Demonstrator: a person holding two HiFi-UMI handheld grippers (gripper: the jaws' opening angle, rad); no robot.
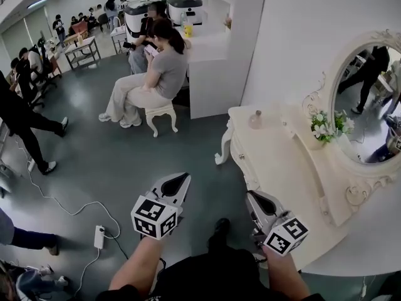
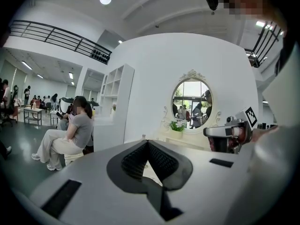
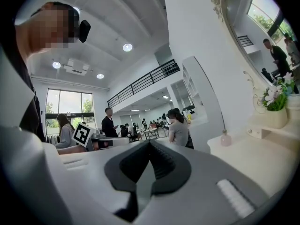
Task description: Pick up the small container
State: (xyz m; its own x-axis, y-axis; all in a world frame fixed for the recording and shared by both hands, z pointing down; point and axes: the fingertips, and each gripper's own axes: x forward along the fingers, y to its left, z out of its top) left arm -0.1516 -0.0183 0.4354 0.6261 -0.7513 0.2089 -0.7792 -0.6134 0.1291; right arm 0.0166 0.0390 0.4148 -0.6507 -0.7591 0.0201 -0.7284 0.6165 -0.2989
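Grey plastic up close, and both tools are held low in front of the body: the left hand-held gripper (image 1: pixel 185 177) has its jaws pressed together on nothing, and the right hand-held gripper (image 1: pixel 251 195) likewise shows its ridged pads meeting at the tip, empty. Neither is over the work yet. Just ahead on the right runs the white vanity surface (image 1: pixel 282 162), and there's the target: the small container (image 1: pixel 255 119), pinkish, narrow-necked, upright and alone near the far end of that top, well apart from both tools. Beyond it sit the flowers (image 1: pixel 326 125) in their pot at the foot of the oval mirror (image 1: pixel 366 105). So the pick-up hasn't begun, and here's the danger: go in with the jaws closed and the tips will simply knock that little bottle over, or push it toward the edge and off. It looks light and top-heavy, so a late or off-centre squeeze could tip it too. Underfoot, a power strip (image 1: pixel 99 236) and its cable trail across the floor on the left, a tripping risk when stepping forward. Farther back, a seated person (image 1: pixel 156 74) occupies a stool (image 1: pixel 161 115), clear of the reach.
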